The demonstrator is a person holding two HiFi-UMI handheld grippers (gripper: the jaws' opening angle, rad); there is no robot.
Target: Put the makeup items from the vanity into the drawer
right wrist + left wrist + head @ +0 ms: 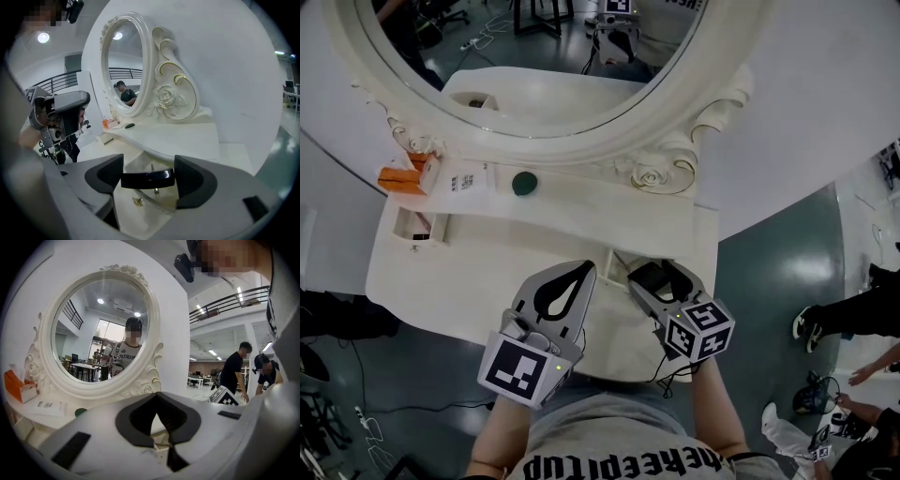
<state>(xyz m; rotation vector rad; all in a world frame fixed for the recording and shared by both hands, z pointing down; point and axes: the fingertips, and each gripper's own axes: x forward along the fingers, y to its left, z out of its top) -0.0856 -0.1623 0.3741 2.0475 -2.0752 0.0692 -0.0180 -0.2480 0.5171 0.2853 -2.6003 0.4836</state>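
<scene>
My right gripper [657, 273] [148, 178] is shut on a flat, glossy black compact [147, 179] [651, 277] and holds it crosswise just above an open drawer [153, 200] at the front of the white vanity [469, 281]. Close to its left, my left gripper [585, 268] [158, 411] is shut with nothing in it, hanging over the vanity top. A round dark green item [524, 184] [80, 412] lies on the raised shelf under the oval mirror [534, 66], far ahead of both grippers.
An orange tissue box [401, 178] and a white printed card [465, 182] lie at the shelf's left end. A small compartment [422, 225] stands open below them. People stand on the floor at the right [853, 314].
</scene>
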